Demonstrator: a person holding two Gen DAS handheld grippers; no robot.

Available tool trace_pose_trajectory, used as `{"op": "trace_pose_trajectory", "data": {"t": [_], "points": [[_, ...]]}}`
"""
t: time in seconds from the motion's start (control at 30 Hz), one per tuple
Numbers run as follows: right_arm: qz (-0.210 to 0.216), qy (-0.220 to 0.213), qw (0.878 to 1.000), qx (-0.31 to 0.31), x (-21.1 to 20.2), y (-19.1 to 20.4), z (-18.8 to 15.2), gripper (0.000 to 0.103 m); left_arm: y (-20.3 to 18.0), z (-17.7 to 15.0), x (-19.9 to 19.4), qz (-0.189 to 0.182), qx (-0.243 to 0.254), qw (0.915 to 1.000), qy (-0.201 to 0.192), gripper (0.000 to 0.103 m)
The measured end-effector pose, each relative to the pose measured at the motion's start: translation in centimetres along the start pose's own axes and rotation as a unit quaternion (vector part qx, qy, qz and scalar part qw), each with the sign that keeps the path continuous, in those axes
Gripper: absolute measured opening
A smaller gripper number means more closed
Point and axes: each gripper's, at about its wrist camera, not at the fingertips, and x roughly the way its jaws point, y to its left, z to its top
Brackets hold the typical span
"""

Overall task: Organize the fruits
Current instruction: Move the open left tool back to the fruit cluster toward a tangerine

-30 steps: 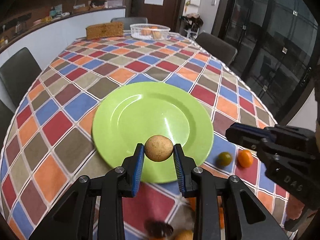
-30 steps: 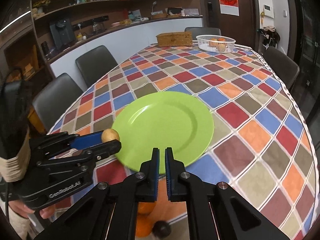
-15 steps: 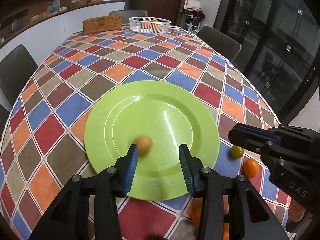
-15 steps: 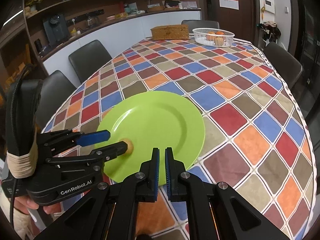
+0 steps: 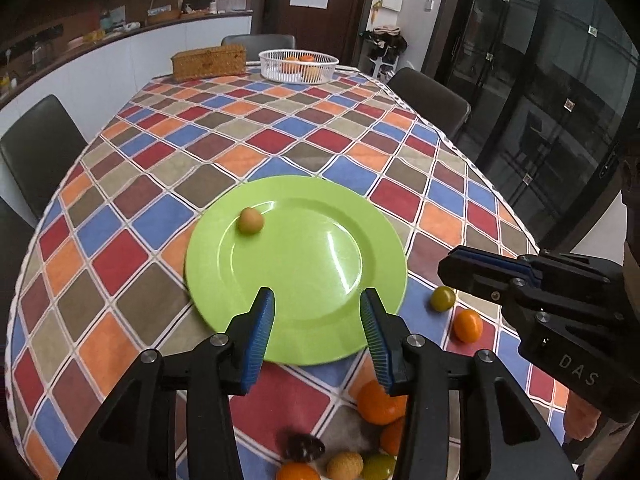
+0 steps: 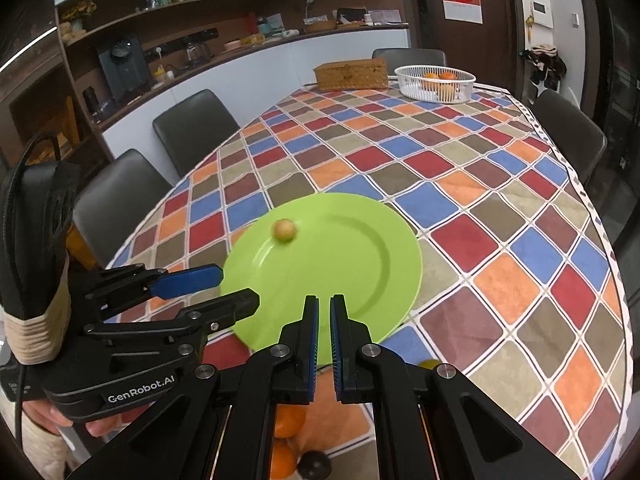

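While the left gripper [image 5: 316,332] hangs with its jaws spread wide and empty over the near rim of the green plate [image 5: 304,320], the one small tan fruit [image 5: 251,220] lies on the plate beyond them, toward the far left of its well. Behind and below those jaws, a heap of loose fruits [image 5: 376,402] waits on the counter, with a green fruit [image 5: 443,298] and an orange fruit [image 5: 467,325] off to their right. Jaws of the right gripper [image 6: 324,344] are pressed nearly together, holding nothing. A sound next grasp would centre one fruit between open jaws, close gently, and release low so it does not roll.
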Motion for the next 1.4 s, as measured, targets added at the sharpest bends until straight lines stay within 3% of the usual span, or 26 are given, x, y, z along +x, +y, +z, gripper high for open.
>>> {"op": "trace_pose_trajectory", "data": {"t": [0.1,0.27,0.47,0.77,0.97,1.1,1.4], "points": [[-0.001,-0.002,1.000,-0.002,-0.9,0.5,-0.3,0.008,-0.2,-0.5,-1.4,0.005,0.004,0.9999,-0.008,0.046],[0.001,0.000,1.000,-0.005,-2.0,1.3,-1.2,0.023,-0.5,-1.6,-3.6,0.018,0.013,0.9996,-0.018,0.048],[0.002,0.010,1.000,-0.013,-2.6,2.6,-2.4,0.032,-0.2,-3.0,-5.7,0.026,0.013,0.9992,-0.026,0.050],[-0.005,0.028,0.999,-0.019,-3.2,3.7,-5.0,0.035,0.0,-6.6,-7.3,0.048,0.025,0.9982,-0.025,0.052],[-0.024,0.035,0.998,-0.037,-4.0,4.2,-7.0,0.035,-1.0,-10.4,-7.7,0.079,0.066,0.9944,-0.022,0.056],[-0.039,0.047,0.997,-0.055,-4.2,4.2,-8.7,0.035,-1.6,-12.3,-7.3,0.081,0.085,0.9931,-0.008,0.057],[-0.055,0.109,0.990,-0.070,-2.3,3.7,-11.2,0.035,-0.7,-13.6,-4.7,0.070,0.074,0.9937,0.048,0.057]]}}
